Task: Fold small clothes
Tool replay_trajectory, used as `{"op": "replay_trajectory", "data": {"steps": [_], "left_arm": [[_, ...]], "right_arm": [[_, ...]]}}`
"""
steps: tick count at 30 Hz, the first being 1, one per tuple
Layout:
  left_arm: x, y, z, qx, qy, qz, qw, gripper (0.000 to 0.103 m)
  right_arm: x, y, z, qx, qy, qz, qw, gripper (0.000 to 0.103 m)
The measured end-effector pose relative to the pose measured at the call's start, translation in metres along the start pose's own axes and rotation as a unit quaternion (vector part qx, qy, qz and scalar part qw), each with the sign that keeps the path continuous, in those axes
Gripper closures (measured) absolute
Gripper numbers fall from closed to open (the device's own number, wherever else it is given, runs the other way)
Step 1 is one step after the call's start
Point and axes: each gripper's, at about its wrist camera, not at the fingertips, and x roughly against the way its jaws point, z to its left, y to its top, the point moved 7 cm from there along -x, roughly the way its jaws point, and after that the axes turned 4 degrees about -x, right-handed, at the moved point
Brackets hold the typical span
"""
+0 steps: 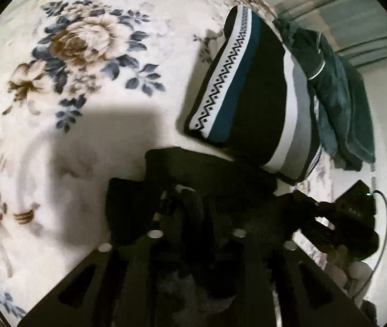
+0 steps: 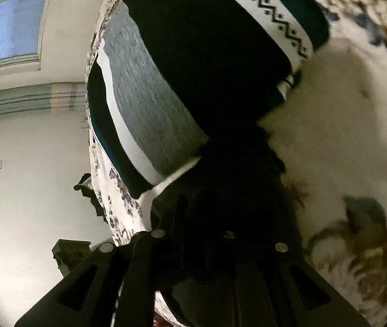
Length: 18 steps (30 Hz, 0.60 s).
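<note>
Black garment (image 1: 193, 174), small and crumpled, lies on the floral bedspread (image 1: 90, 62) just in front of the left gripper (image 1: 190, 204) and touches a folded striped piece (image 1: 250, 92) with a white zigzag band. A dark green cloth (image 1: 338, 103) sits beyond that, at the bed's edge. The left jaws stand over the black fabric; too dark to tell whether they are parted or pinching it. The right gripper (image 2: 220, 212) is equally dark against the black garment (image 2: 237, 163), and I cannot tell its jaws' state either.

Your two wrist views look steeply down, close over the bed (image 1: 90, 141), sharing the striped folded pile (image 1: 250, 109) (image 2: 193, 62).
</note>
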Motion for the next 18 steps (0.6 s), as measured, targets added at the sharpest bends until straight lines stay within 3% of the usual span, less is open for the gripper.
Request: {"op": "replay_trajectory", "data": {"steps": [1, 2, 3, 4, 7, 9, 11, 13, 18], "left_arm": [[0.003, 0.001, 0.0, 0.005, -0.008, -0.01, 0.9999, 0.061], [0.007, 0.004, -0.001, 0.008, -0.019, -0.021, 0.9996, 0.042], [0.012, 0.007, 0.0, 0.014, -0.025, -0.035, 0.999, 0.035], [0.019, 0.011, 0.002, 0.024, -0.027, -0.048, 0.9982, 0.032], [0.041, 0.014, 0.005, 0.042, -0.043, -0.077, 0.9952, 0.032], [0.063, 0.001, 0.004, 0.036, -0.045, -0.096, 0.9937, 0.032], [0.085, -0.037, 0.009, 0.027, -0.034, -0.106, 0.9935, 0.032], [0.095, -0.082, 0.016, 0.039, -0.025, -0.097, 0.9941, 0.031], [0.081, -0.19, 0.031, 0.122, -0.043, -0.045, 0.9906, 0.031]], "right_arm": [[0.002, 0.004, 0.0, 0.0, 0.007, -0.004, 1.0, 0.067], [0.004, 0.007, 0.0, 0.0, 0.009, -0.005, 1.0, 0.045], [0.006, 0.009, -0.001, 0.003, 0.009, -0.004, 1.0, 0.038], [0.009, 0.01, -0.002, 0.007, 0.003, -0.003, 1.0, 0.038], [0.022, 0.006, -0.004, 0.041, -0.027, 0.002, 0.999, 0.035], [0.033, -0.002, -0.01, 0.073, -0.045, 0.009, 0.996, 0.017], [0.036, -0.013, -0.023, 0.097, -0.059, 0.04, 0.993, 0.008], [0.029, -0.014, -0.04, 0.114, -0.07, 0.075, 0.988, 0.008], [-0.018, -0.003, -0.061, 0.126, -0.028, 0.171, 0.977, 0.008]]}}
